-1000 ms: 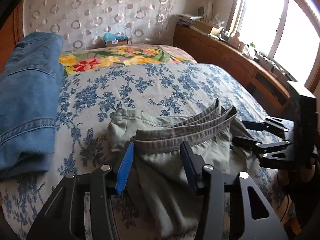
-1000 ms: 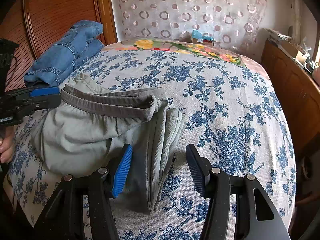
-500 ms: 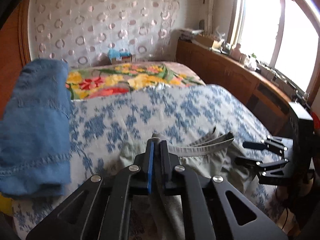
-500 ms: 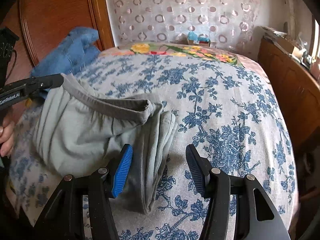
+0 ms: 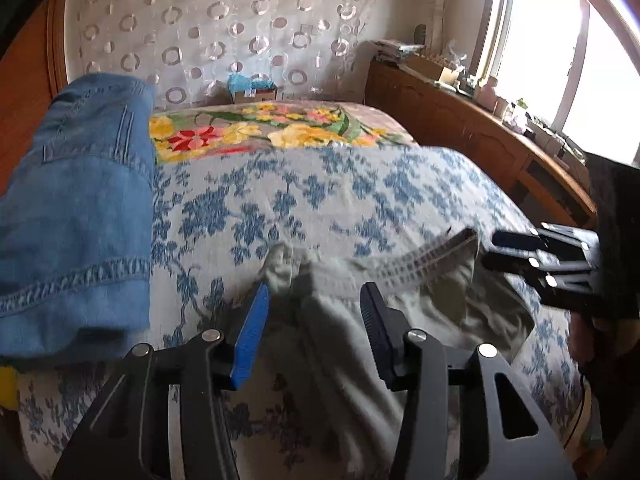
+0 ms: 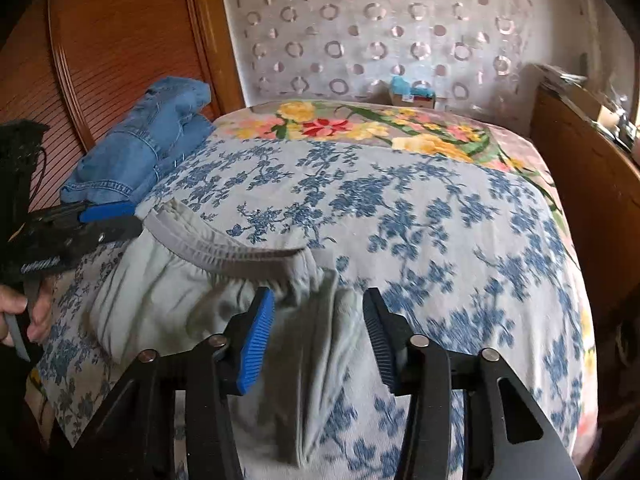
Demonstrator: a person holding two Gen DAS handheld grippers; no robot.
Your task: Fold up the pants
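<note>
Lying on the blue-flowered bedspread [image 6: 420,208], the grey-green pants [image 6: 168,292] are bunched, waistband up. Left gripper [image 5: 314,312] has just reopened; its parted jaws straddle the pants' near corner. Right gripper [image 6: 318,320], just narrowing, brackets the folded edge ungripped. Folded jeans [image 5: 76,208] lie left of the pants.

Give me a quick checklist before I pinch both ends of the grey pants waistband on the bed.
1. Left gripper jaws apart, having just reopened, pants between: ok.
2. Right gripper jaws apart, just narrowing, fabric between them: ok.
3. Pads pressing cloth: not ok, neither grips yet.
4. Waistband flat: not ok, bunched.
5. Folded jeans apart from pants: ok.
6. Leg ends aligned: cannot tell.
</note>
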